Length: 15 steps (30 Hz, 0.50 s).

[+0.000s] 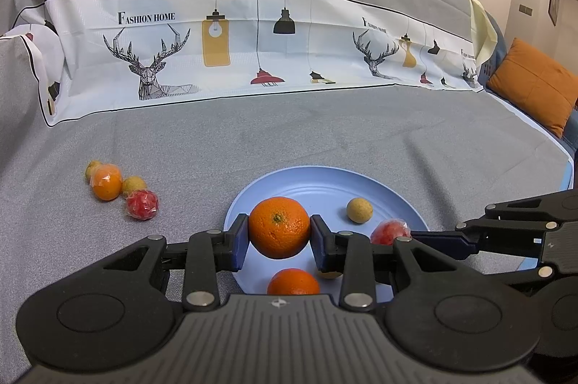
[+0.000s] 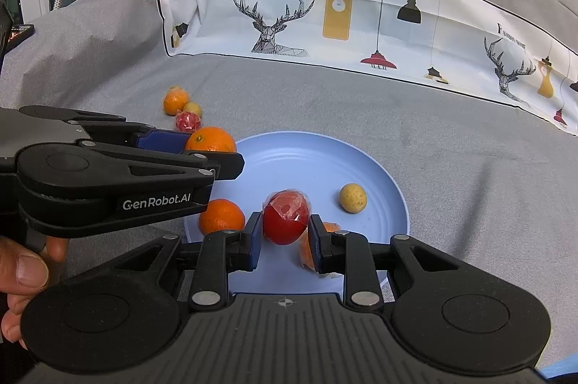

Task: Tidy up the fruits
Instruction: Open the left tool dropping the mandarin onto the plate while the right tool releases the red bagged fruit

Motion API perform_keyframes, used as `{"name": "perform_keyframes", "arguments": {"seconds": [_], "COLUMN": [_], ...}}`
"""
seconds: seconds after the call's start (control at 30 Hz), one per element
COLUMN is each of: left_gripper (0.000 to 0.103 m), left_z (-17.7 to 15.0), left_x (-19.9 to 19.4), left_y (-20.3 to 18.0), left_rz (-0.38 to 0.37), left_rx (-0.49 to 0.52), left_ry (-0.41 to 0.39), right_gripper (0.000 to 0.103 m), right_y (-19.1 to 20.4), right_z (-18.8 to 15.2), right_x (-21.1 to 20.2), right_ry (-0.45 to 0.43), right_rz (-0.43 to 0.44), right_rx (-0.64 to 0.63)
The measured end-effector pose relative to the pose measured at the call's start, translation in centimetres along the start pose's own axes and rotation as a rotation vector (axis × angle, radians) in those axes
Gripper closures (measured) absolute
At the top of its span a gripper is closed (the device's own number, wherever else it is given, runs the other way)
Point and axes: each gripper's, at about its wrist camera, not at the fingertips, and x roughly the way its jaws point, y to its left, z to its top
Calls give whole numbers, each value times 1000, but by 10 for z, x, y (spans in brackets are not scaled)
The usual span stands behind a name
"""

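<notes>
My left gripper (image 1: 279,237) is shut on a large orange (image 1: 279,227) and holds it over the left part of the blue plate (image 1: 390,189). My right gripper (image 2: 285,232) is shut on a wrapped red fruit (image 2: 286,217) over the same plate (image 2: 379,174). On the plate lie another orange (image 1: 293,282), a small tan fruit (image 1: 359,210) and an orange piece partly hidden behind my right finger (image 2: 305,250). The left gripper with its orange (image 2: 211,139) shows in the right wrist view.
To the left of the plate on the grey cloth lie a wrapped orange (image 1: 106,185), two small tan fruits (image 1: 133,184) and a wrapped red fruit (image 1: 142,204). A printed white cloth (image 1: 253,41) hangs behind. An orange cushion (image 1: 534,84) is far right.
</notes>
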Motion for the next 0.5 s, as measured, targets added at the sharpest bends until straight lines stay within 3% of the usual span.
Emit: {"name": "perform_keyframes", "arguments": {"seconds": [0.5], "left_gripper": [60], "left_z": [2], "left_x": [-2], "left_y": [3], "left_rz": [-15], "left_rx": [-26], "left_ry": [-12], "right_gripper": [75], "right_y": [0], "right_z": [-2], "right_x": [2], "right_ry": [5], "right_rz": [-3], "right_rx": [4]}}
